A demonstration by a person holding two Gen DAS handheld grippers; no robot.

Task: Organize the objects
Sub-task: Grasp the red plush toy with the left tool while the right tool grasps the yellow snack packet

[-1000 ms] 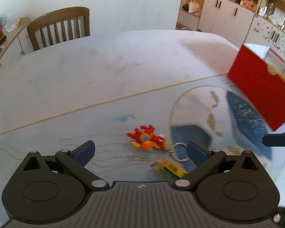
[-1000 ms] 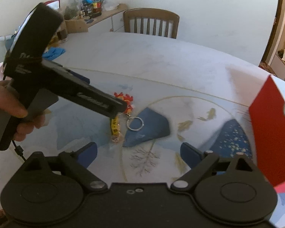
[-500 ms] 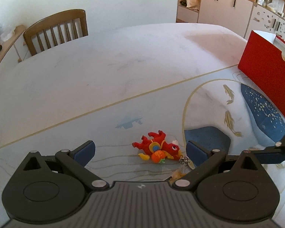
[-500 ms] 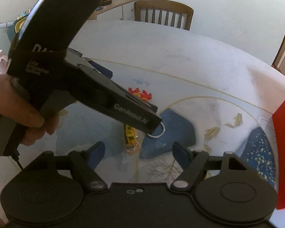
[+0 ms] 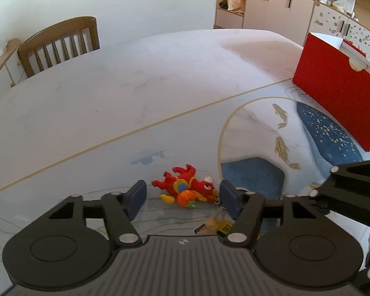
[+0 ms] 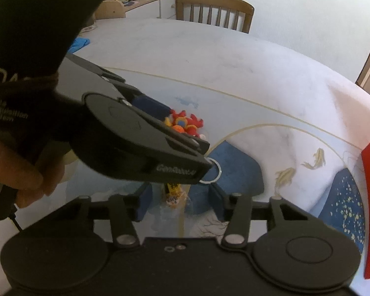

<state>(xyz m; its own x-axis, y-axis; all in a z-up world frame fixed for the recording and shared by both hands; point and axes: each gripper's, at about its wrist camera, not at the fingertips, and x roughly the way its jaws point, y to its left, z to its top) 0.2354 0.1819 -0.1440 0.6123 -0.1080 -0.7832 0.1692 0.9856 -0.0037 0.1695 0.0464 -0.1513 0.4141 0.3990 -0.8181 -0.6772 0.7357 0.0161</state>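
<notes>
Two grippers crowd one small keychain on the patterned table (image 5: 140,79), and that crowding is the main hazard. The red box (image 5: 333,103), presumably the destination, stands well apart at the far right of the table.

The left gripper (image 5: 182,194) has its jaws closing with the red dragon charm (image 5: 185,188) lying between them; the pads are not yet on it. The right gripper (image 6: 178,197) is closing too, around the yellow tag in its clear wrapper (image 6: 172,193), with no contact visible. The key ring (image 6: 213,172) sits just past the left gripper's body in the right wrist view.

Risks, as a judgement: the two tools are very near each other and could knock together; if both clamp and pull in different directions, the short chain could strain or the charm slip free. The tag's slick wrapper may slide out of a partial pinch.

Compared with a second ago, both pairs of jaws are much narrower, the charm now lies squarely between the left pads instead of ahead of them, and the right gripper has come lower and nearer, so the left tool fills far more of its view.
</notes>
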